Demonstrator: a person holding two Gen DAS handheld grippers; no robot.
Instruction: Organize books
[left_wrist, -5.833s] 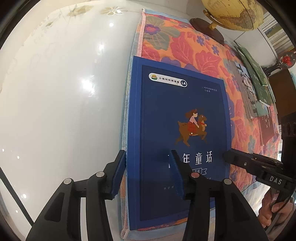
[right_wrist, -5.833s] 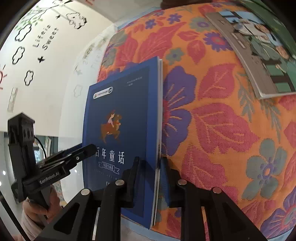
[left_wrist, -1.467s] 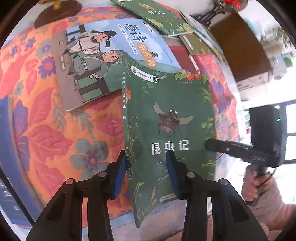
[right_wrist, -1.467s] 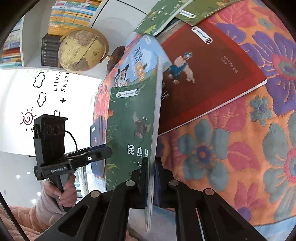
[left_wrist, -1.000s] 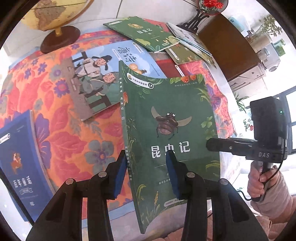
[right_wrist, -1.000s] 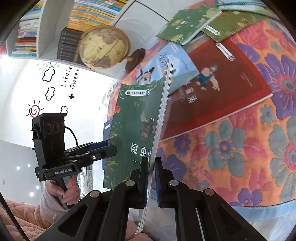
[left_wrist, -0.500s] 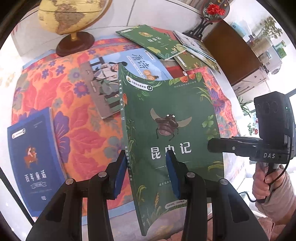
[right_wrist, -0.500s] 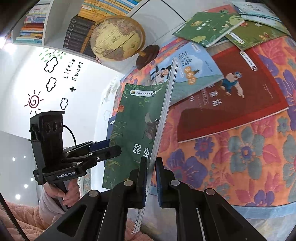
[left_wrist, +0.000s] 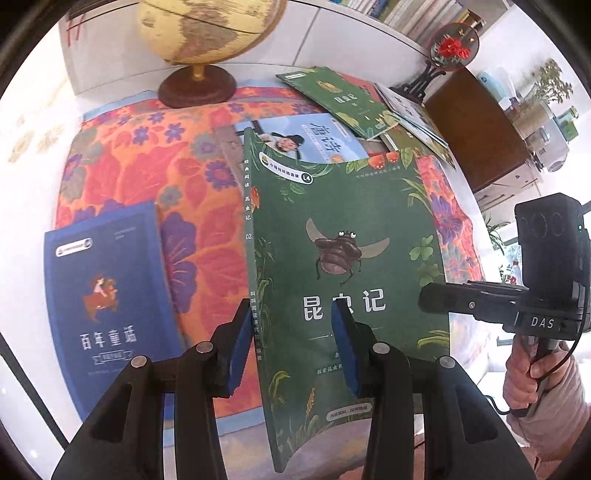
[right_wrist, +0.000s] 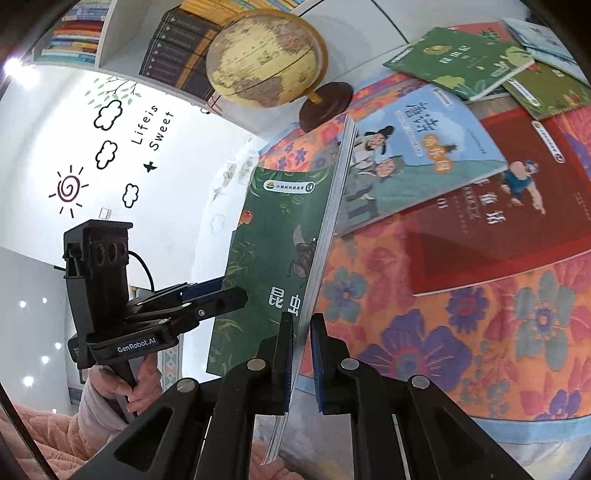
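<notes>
From the left wrist view, the left tongs (left_wrist: 291, 343) gripped the spine edge of the green book (left_wrist: 347, 258), one pad on the spine and the other on the cover, so the book hung lifted beyond the fingers above the floral cloth (left_wrist: 147, 177). To their left the blue book (left_wrist: 107, 306) lay flat on the counter; ahead lay more books and the globe (left_wrist: 207, 33). The right tongs (left_wrist: 443, 295) reached in from the right.

From the right wrist view, the right tongs (right_wrist: 303, 354) were pressed tight on the green book's page edge (right_wrist: 325, 240), with the left tongs (right_wrist: 221, 295) off to their left. Ahead and right lay the red book (right_wrist: 498, 229).

The thin book already bowed; if either pinch slackened or the hands drew apart unevenly, it could twist, slip out, or crease its pages.
</notes>
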